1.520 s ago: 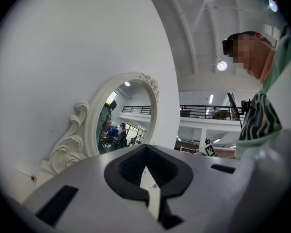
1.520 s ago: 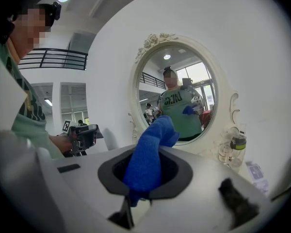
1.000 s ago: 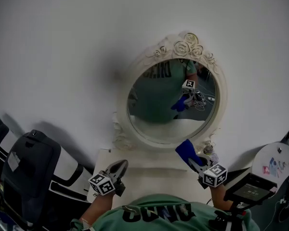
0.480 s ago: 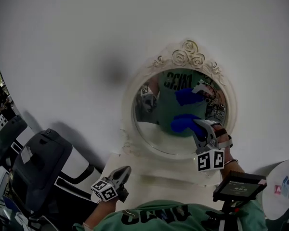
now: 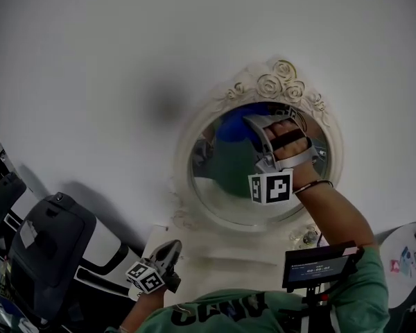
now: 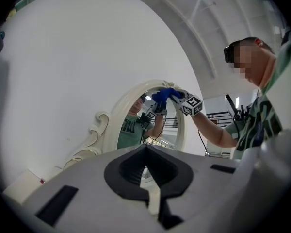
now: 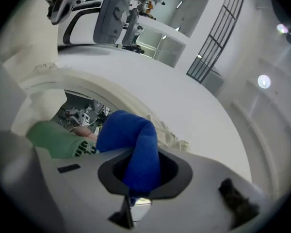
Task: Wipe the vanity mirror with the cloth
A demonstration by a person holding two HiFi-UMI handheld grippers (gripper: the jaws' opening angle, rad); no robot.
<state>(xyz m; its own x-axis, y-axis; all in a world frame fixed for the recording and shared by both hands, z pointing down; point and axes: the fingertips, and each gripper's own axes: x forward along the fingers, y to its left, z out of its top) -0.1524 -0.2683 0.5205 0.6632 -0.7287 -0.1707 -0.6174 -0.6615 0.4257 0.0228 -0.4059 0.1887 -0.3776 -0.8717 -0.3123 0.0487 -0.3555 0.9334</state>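
The oval vanity mirror in its ornate white frame stands against a white wall. My right gripper is raised to the upper part of the glass, shut on a blue cloth that lies against the mirror. In the right gripper view the cloth bulges out between the jaws of the right gripper, next to the frame's rim. My left gripper hangs low over the vanity top, shut and holding nothing. The left gripper view looks past the left gripper to the mirror and the cloth.
A white vanity top lies below the mirror. A dark chair-like piece of equipment stands at the left. A black screen on a stand is at the lower right, beside a round white table.
My right gripper has risen with the blue cloth from below the mirror's lower rim to its upper part. The left gripper has stayed low by the vanity top.
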